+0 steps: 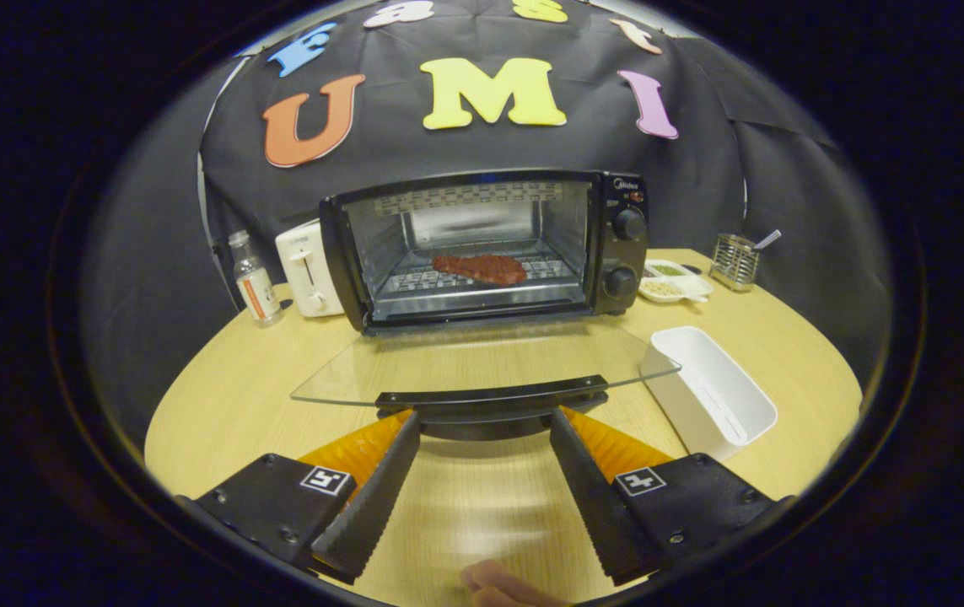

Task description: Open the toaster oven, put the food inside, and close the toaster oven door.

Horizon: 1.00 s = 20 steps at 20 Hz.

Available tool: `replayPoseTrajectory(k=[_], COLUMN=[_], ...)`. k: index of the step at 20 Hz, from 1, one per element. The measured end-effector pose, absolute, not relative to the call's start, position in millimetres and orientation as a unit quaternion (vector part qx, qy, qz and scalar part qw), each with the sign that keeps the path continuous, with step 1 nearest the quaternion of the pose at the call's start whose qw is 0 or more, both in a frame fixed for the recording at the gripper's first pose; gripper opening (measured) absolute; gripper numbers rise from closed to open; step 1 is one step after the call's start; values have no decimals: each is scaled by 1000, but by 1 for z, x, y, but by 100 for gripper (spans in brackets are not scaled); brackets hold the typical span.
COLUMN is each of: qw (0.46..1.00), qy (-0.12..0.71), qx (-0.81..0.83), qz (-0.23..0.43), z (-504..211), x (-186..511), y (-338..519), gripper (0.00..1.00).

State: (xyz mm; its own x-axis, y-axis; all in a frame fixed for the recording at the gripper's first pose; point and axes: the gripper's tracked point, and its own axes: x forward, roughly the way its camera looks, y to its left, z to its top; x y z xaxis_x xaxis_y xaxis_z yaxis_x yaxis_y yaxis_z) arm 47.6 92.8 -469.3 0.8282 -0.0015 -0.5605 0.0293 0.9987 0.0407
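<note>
A black toaster oven (616, 244) stands at the back of the round wooden table (220, 396). Its glass door (465, 358) lies folded down flat toward me, with the black handle (490, 394) along its near edge. A reddish slab of meat (480, 268) rests on the wire rack inside the oven. My gripper (486, 417) is open, its two black ribbed fingers (380, 489) spread wide just under and in front of the door handle. Nothing is between them.
A white rectangular bin (713, 392) sits right of the door. A white toaster (306, 268) and a small bottle (254, 282) stand left of the oven. A divided dish (671, 282) and a metal holder (735, 260) are at the back right. A fingertip (503, 586) shows below the gripper.
</note>
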Motion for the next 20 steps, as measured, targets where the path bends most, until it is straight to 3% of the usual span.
replayPoseTrajectory(k=[20], qw=[982], qy=[190], qx=[-9], qz=[-12], z=[-349], x=[170], y=[82], gripper=[100])
